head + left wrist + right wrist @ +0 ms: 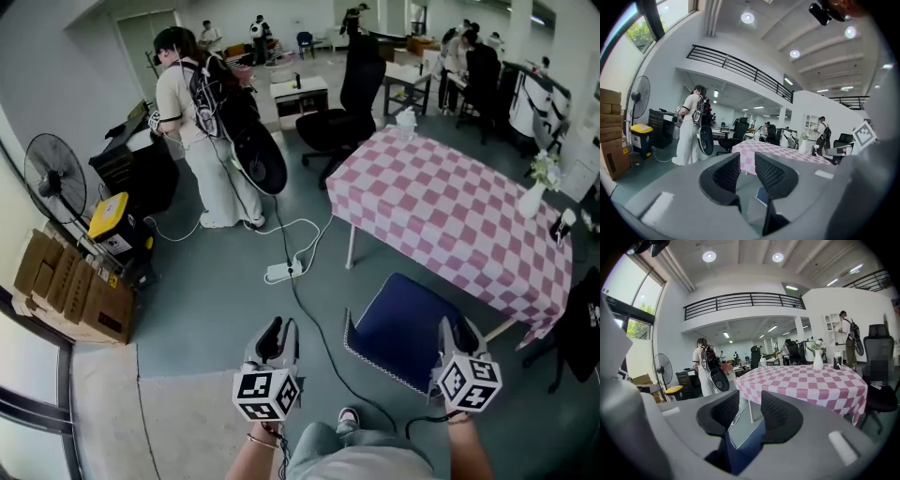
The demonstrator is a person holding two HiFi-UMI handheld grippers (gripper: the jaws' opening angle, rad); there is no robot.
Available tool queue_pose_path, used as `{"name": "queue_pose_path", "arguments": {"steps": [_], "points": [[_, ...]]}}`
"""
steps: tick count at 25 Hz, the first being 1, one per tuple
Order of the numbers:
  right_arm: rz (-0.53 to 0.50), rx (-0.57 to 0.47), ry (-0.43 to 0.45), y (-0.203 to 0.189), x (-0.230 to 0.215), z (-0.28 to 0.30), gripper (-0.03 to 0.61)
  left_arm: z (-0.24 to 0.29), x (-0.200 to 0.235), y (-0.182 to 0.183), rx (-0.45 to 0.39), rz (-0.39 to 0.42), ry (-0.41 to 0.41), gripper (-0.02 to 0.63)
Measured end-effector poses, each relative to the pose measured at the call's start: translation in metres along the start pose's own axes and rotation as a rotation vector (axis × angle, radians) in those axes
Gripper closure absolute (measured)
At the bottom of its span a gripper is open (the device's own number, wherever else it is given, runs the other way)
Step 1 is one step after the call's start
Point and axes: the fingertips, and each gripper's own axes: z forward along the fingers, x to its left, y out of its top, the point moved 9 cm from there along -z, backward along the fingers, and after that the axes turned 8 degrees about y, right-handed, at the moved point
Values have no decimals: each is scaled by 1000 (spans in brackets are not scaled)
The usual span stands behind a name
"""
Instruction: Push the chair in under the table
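A blue chair [398, 323] stands pulled out from the near side of a table with a pink-and-white checked cloth [450, 206]. My right gripper [459, 336] hovers at the chair's near right edge. Its jaws stand apart, and in the right gripper view [749, 412] the blue seat [746, 446] shows low between them, unpinched. My left gripper [278, 337] is open over the bare floor to the left of the chair. In the left gripper view [747, 174] a slice of the chair [762, 196] and the table [778, 151] lie ahead.
A power strip [284, 270] and its black cable cross the floor left of the chair. A person with a backpack [202, 141] stands at the back left, near a black office chair [342, 103]. A fan [54, 178], a yellow bin [111, 217] and cardboard boxes [70, 291] line the left wall. A vase [534, 192] is on the table.
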Motion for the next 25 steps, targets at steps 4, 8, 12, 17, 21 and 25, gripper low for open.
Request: {"name": "queue_pose_path", "arguments": {"steps": [4, 8, 12, 17, 21, 25], "points": [[24, -31, -91, 5, -13, -10, 449, 43, -21, 9, 20, 33, -123, 517], [80, -100, -220, 10, -20, -27, 449, 87, -42, 22, 30, 59, -265, 517], [110, -145, -329, 4, -13, -47, 449, 118, -65, 31, 46, 111, -434, 517], [108, -162, -416, -3, -2, -63, 449, 133, -90, 30, 59, 125, -570, 517], [107, -155, -456, -7, 3, -72, 449, 137, -100, 29, 71, 136, -623, 517], [103, -155, -456, -7, 3, -77, 449, 134, -105, 30, 71, 157, -660, 516]]}}
